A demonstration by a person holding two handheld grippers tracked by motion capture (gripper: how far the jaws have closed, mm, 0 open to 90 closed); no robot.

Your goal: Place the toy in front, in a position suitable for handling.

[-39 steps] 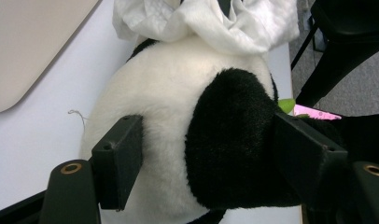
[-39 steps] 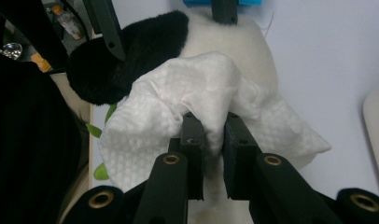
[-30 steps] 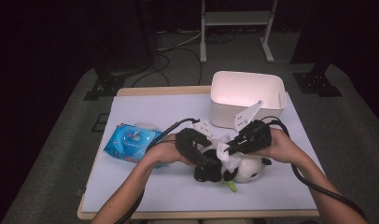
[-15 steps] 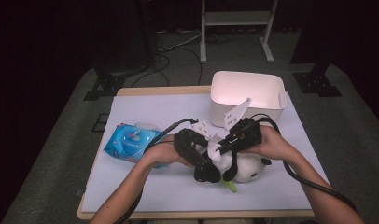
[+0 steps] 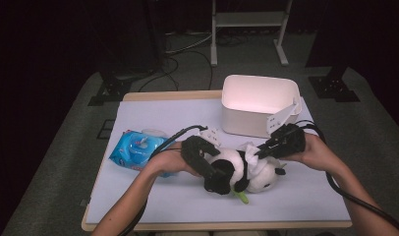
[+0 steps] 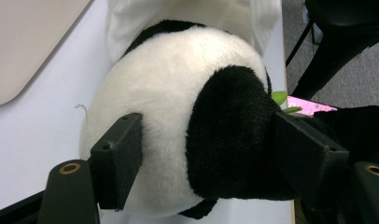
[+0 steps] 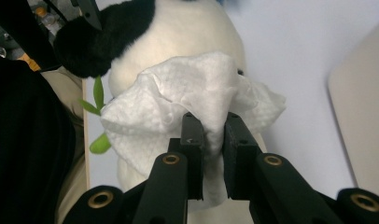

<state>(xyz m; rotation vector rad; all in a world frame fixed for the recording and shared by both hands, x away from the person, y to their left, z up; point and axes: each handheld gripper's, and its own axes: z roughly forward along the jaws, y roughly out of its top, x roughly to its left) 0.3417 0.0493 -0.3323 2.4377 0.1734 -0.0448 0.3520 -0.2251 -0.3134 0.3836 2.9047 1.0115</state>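
A black-and-white panda plush point(image 5: 259, 178) lies at the middle of the table. My left gripper point(image 5: 218, 181) is shut on it; in the left gripper view the jaws of the left gripper point(image 6: 206, 135) press into the panda point(image 6: 178, 93) from both sides. From the right, my right gripper point(image 5: 260, 153) reaches the panda's top, shut on a crumpled white wipe point(image 5: 251, 161). The right gripper view has the right gripper point(image 7: 213, 122) pinching the wipe point(image 7: 197, 88), which lies against the panda's white body point(image 7: 187, 32). A green leaf point(image 5: 241, 196) sticks out under the toy.
A white bin point(image 5: 259, 101) stands at the back right of the white table mat point(image 5: 163, 118), close behind the right hand. A blue wipe pack point(image 5: 136, 150) lies at the left, beside the left hand. Cables trail from both grippers toward the front edge.
The right gripper with the wipe swept left across the panda, then came back to the right. The left gripper and the panda stayed put.
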